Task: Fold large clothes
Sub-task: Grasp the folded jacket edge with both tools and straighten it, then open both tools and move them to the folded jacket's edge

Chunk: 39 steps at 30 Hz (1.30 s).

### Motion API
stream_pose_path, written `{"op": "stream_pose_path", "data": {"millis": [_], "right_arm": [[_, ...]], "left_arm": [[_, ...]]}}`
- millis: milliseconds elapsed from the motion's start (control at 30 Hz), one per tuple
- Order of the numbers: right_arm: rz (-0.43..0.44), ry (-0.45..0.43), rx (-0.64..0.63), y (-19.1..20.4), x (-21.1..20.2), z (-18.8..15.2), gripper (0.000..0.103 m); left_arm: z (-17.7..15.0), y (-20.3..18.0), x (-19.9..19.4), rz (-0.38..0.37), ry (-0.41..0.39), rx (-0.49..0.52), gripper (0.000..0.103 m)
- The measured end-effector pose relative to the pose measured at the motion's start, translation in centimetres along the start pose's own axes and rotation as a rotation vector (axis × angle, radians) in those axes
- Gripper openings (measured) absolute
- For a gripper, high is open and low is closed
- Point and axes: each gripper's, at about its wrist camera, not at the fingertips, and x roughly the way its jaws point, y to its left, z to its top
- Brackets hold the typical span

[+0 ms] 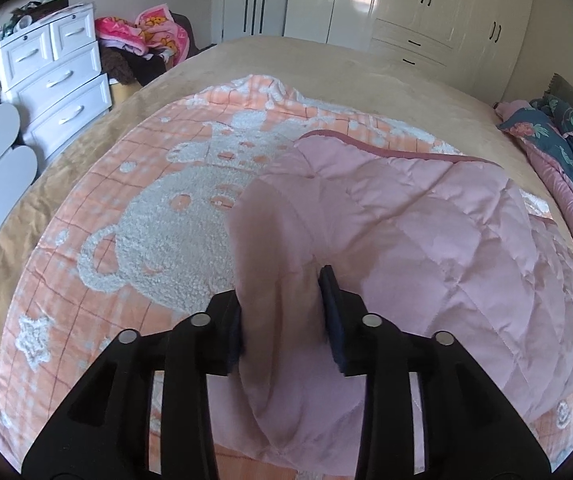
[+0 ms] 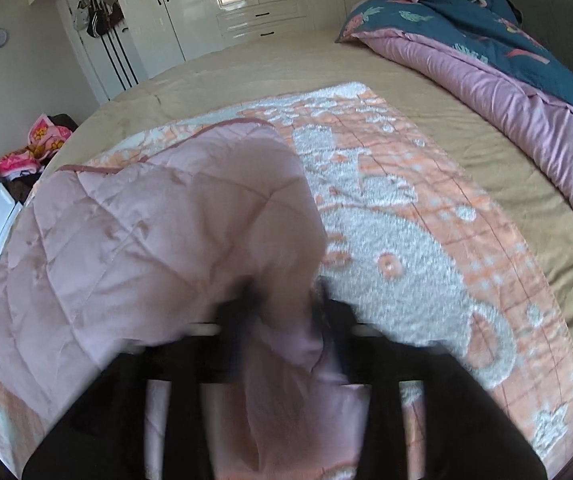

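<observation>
Pink quilted blanket (image 1: 426,232) half-folded atop peach bear blanket (image 1: 158,216) on bed. Left gripper (image 1: 282,312) and right gripper (image 2: 282,312) clamped on its edge. Risk: thick fabric slipping, fold skewing.

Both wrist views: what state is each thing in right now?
Left tool: shut on the blanket.
Right tool: blurred, blanket bunched between its fingers; shut.
Blanket: near edge lifted, pink underside up, partly folded over.
Teal quilt: heaped at the bed's edge.
Wardrobe doors: closed.
White drawers: closed.
</observation>
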Motion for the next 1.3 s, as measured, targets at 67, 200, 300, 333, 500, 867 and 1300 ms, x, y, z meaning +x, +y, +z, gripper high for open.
{"op": "stream_pose_path", "data": {"millis": [67, 200, 300, 333, 500, 867, 1300], "right_arm": [[0.028, -0.024, 0.015, -0.3, -1.3, -0.4, 0.072], [0.084, -0.079, 0.048, -0.6, -4.4, -1.1, 0.094], [0.124, -0.102, 0.044, -0.3, -6.8, -1.6, 0.097], [0.132, -0.114, 0.035, -0.1, -7.6, -1.8, 0.098], [0.152, -0.168, -0.028, 1.0, -11.2, -2.7, 0.099], [0.196, -0.199, -0.054, 2.1, -15.3, -5.7, 0.099], [0.219, -0.135, -0.025, 2.3, -14.9, -9.7, 0.099]], "left_arm": [[-0.1, 0.0, -0.4, 0.003, -0.002, -0.001, 0.037], [-0.2, 0.0, -2.0, -0.002, -0.021, -0.003, 0.062], [-0.3, -0.1, -3.7, -0.024, -0.038, -0.006, 0.076], [-0.4, -0.1, -4.3, -0.035, -0.043, -0.010, 0.085], [-1.2, 0.1, -7.1, -0.075, -0.063, -0.026, 0.094], [-4.7, 0.5, -10.6, -0.081, -0.067, -0.007, 0.094], [-8.6, 0.0, -11.9, -0.073, -0.040, 0.030, 0.094]]}}
